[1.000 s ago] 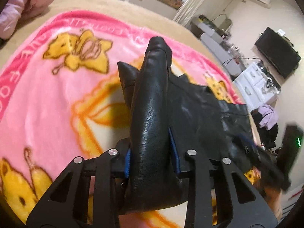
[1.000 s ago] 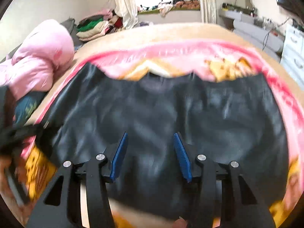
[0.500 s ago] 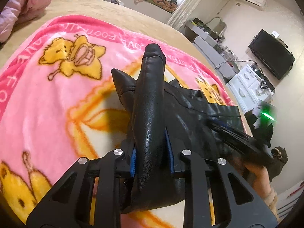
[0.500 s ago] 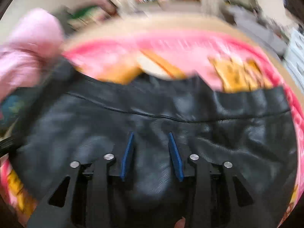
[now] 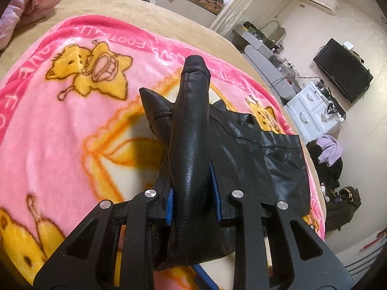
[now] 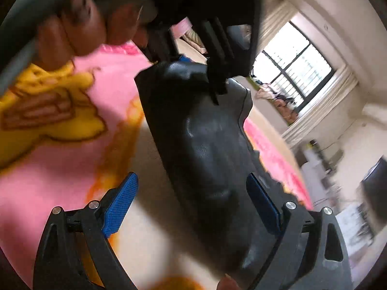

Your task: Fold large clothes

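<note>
Jaws of the right gripper (image 6: 191,203) have just sprung wide, freeing the black leather garment (image 5: 241,149) on the pink blanket (image 5: 60,125), while the left gripper (image 5: 192,191) stays clamped on a raised fold, suggesting a regrip comes next.

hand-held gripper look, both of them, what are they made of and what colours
Both look alike: the left hand-held gripper and the right hand-held gripper have matte black angular linkage arms with triangular cutouts, round silver pivot bolts, and flat blue textured pads inside the fingers. No cables or markings show.
</note>
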Demonstrator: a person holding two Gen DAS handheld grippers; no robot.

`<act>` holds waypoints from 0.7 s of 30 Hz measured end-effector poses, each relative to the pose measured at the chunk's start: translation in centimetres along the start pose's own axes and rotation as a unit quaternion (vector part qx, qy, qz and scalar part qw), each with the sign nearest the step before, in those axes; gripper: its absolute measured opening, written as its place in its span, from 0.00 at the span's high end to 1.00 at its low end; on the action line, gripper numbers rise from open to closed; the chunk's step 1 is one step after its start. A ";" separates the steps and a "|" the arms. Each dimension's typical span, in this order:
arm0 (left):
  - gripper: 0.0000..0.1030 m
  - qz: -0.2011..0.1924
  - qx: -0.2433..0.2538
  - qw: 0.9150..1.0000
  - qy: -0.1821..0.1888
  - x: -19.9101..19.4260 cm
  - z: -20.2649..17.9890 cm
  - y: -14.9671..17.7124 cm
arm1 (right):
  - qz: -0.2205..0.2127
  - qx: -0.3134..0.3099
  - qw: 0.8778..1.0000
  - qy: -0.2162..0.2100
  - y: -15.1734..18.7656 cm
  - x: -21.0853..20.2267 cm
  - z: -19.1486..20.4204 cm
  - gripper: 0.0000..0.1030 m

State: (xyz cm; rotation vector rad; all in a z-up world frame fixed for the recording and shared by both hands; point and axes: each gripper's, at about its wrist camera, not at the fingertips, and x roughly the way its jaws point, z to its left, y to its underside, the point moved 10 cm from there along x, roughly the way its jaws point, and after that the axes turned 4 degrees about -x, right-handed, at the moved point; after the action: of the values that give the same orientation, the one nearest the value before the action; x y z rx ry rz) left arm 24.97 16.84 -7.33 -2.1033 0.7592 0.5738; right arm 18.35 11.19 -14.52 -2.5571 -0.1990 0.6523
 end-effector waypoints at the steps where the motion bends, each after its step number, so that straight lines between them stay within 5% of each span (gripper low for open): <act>1: 0.84 0.002 -0.002 1.000 0.002 0.0 0.1 0.0 | 0.001 -0.003 1.000 0.005 0.2 0.4 -0.3 0.18; 4: 0.83 -0.002 -0.003 1.000 -0.001 0.2 0.7 -0.4 | -0.019 0.009 1.000 -0.003 -0.1 0.2 -1.2 0.62; 5: 0.78 -0.004 -0.004 1.000 0.000 0.3 1.0 -0.6 | -0.023 0.016 1.000 -0.002 -0.2 0.1 -1.6 0.70; 7: 0.66 0.000 -0.031 0.999 0.009 0.8 2.1 -0.8 | -0.034 0.017 0.999 0.006 -0.3 -0.3 -2.3 0.73; 11: 0.26 0.012 -0.082 0.996 0.032 1.6 3.6 -1.2 | -0.037 0.016 0.999 0.006 -0.3 -0.8 -2.3 0.74; 14: 0.19 0.021 -0.104 0.993 0.047 2.6 3.7 -1.7 | -0.036 0.021 0.999 0.001 -0.4 -1.6 -2.2 0.74; 17: 0.20 0.058 -0.150 0.983 0.091 4.0 3.4 -1.7 | -0.037 0.040 0.999 -0.008 -0.5 -2.1 -2.4 0.74; 18: 0.27 0.064 -0.159 0.980 0.099 4.2 3.4 -1.6 | -0.037 0.046 0.998 -0.013 -0.4 -2.1 -2.6 0.74; 19: 0.50 0.070 -0.172 0.976 0.113 4.3 3.3 -1.5 | -0.037 0.054 0.998 -0.018 -0.4 -2.3 -2.9 0.75; 21: 0.62 0.071 -0.175 0.976 0.109 4.0 3.0 -1.4 | -0.038 0.065 0.997 -0.027 -0.6 -2.0 -3.8 0.75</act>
State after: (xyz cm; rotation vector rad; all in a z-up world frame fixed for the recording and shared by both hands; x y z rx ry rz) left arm 28.41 18.67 -10.78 -2.4809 0.9989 0.5937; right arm 18.45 9.60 -10.54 -2.3971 -0.2630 0.6819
